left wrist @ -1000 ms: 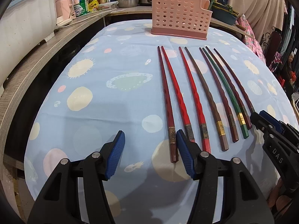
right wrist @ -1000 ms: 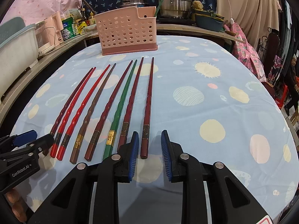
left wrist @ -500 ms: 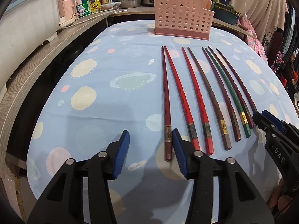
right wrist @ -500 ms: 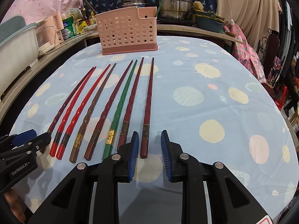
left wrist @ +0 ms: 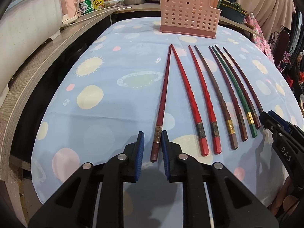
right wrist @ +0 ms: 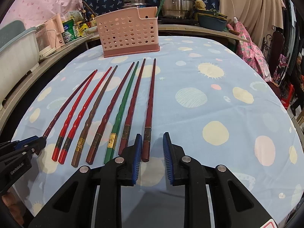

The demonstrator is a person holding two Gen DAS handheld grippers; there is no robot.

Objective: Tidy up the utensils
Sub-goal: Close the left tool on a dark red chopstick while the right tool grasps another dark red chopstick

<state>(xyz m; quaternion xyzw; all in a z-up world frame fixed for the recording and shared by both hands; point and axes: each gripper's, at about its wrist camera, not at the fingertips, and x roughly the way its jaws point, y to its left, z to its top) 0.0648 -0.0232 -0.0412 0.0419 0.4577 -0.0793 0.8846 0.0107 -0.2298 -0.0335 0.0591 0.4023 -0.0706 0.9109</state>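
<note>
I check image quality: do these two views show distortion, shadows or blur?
Left wrist view: strong fisheye bend, the counter edge curves; the left tongs cast a shadow on the tablecloth. Right wrist view: same curvature, dark corners; the chopsticks are sharp, the far pots softer.

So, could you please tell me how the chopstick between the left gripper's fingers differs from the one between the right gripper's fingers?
The leftmost chopstick lies at the row's left end, between the left hand-held gripper fingers; the rightmost chopstick lies at the right end, between the right hand-held gripper fingers. The leftmost's tip meets its bright red neighbour; the rightmost's tip stands apart. Both are dark red, banded and flat on the cloth.
</note>
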